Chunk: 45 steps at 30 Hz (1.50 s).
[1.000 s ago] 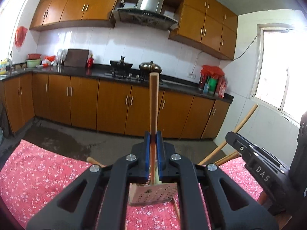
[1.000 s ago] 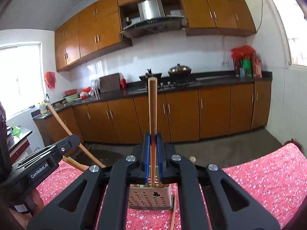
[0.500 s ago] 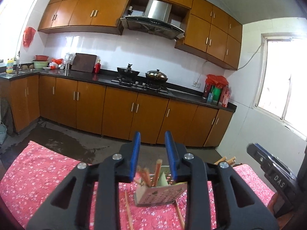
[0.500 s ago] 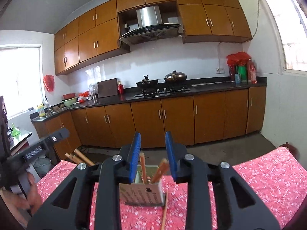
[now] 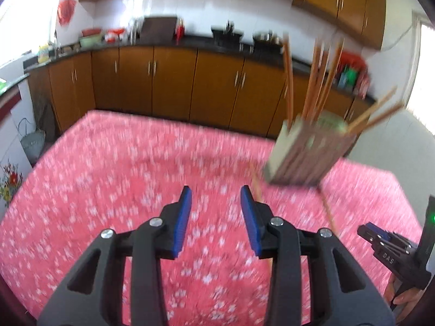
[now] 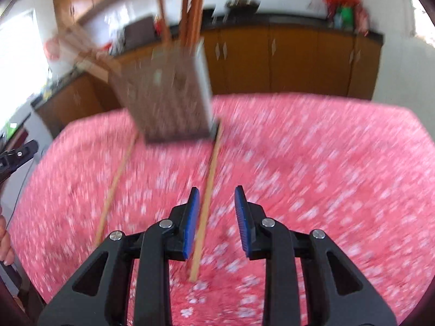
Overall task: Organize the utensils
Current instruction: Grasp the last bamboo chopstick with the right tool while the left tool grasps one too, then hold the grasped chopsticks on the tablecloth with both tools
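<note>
**Wooden chopsticks on the cloth: right claw is nearer**

Wood stick lies on the red flowered tablecloth, long axis running from the foot of the holder straight back toward the right claw. Its near end sits under the claw's left pad, so it lies slightly left of the gap's centre. Small shift left should line it up, I'd judge. Jaws spread, nothing between them.

Second stick lies further left on the cloth, roughly parallel, well apart from the first.

Left claw also spread and empty. From its side, both loose sticks lie to the right: one just past its right pad, the other further out toward the right claw. Holder stands ahead and right, several sticks already upright or leaning in it.

Obstacles: holder touches or nearly touches the far ends of both loose sticks; blur hides which. Nothing else on the cloth near the pick. Heavy motion blur in both views, so fine alignment is uncertain.
</note>
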{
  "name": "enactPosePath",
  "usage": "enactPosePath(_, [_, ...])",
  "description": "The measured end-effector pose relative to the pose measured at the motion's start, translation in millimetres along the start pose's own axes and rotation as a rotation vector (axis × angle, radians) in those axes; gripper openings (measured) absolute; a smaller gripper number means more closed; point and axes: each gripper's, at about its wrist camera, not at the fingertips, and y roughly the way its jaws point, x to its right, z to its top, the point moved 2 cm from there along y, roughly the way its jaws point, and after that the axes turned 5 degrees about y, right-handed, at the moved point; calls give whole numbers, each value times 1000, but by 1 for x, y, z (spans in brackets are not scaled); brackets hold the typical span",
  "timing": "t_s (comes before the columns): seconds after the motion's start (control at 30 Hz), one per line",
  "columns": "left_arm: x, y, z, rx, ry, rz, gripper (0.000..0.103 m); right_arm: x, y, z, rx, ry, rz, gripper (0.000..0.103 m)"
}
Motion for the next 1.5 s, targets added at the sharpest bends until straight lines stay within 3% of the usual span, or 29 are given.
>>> enactPosePath(0.17, [19,23,-19,-71,45,-39,38,-13,25,-9,-55,-38,-55,27])
enactPosePath(0.27, [34,34,-25,-102,59,-70,38,-3,26,-9,-35,-3,-72,8])
enactPosePath(0.47, [61,60,-40,-181,65,-113,35,37,19,-5,2,120,-135,8])
enactPosePath(0.6, [74,74,-45,-207,78,-102,31,49,15,-5,2,137,-144,8])
enactPosePath(0.73, [80,91,-49,-237,98,-57,15,49,13,-7,2,121,-141,8])
enactPosePath(0.77, [80,92,-49,-221,110,-38,10,48,12,-7,3,118,-138,8])
enactPosePath(0.83, [75,93,-47,-224,118,-27,9,43,14,-6,1,108,-128,8])
enactPosePath(1.1, [18,102,-30,-214,97,49,10,35,28,2,5,70,-141,8])
enactPosePath(1.5, [-1,99,-29,-200,71,20,12,36,36,7,4,67,-160,9])
